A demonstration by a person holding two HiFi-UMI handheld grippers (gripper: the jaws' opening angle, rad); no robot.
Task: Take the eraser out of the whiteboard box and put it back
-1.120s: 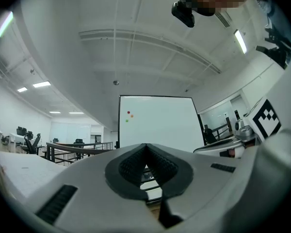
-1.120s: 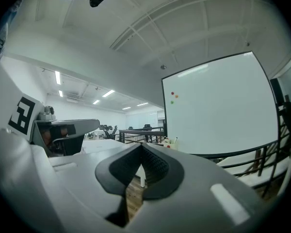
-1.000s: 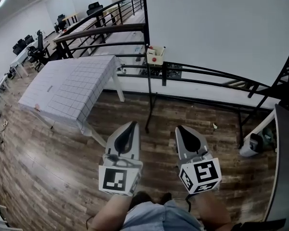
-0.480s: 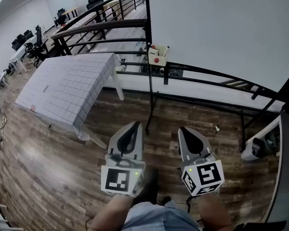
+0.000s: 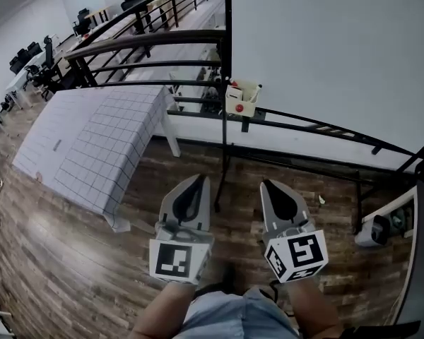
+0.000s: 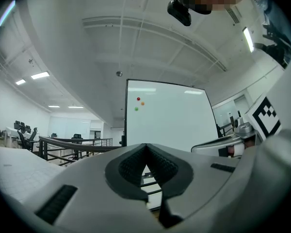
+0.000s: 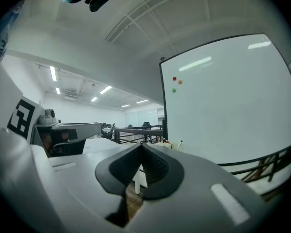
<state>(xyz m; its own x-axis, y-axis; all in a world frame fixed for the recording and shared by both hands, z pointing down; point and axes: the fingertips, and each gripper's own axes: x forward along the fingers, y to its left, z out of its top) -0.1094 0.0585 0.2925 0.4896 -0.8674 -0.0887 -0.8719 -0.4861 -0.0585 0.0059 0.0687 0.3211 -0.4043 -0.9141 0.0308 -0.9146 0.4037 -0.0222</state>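
Bottom centre of the head view: left gripper and right gripper point ahead side by side, each with jaws pressed together on nothing. Farther off, upper centre, the whiteboard box sits at the whiteboard's lower left corner. No eraser can be made out in it.

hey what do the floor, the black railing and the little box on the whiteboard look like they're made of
Floor: wood or wood-look planks, with brown grain streaks and a slight sheen.
Railing: probably painted metal; slim dark bars, matte.
Box: likely plastic, with smooth cream walls, but too small to be sure.
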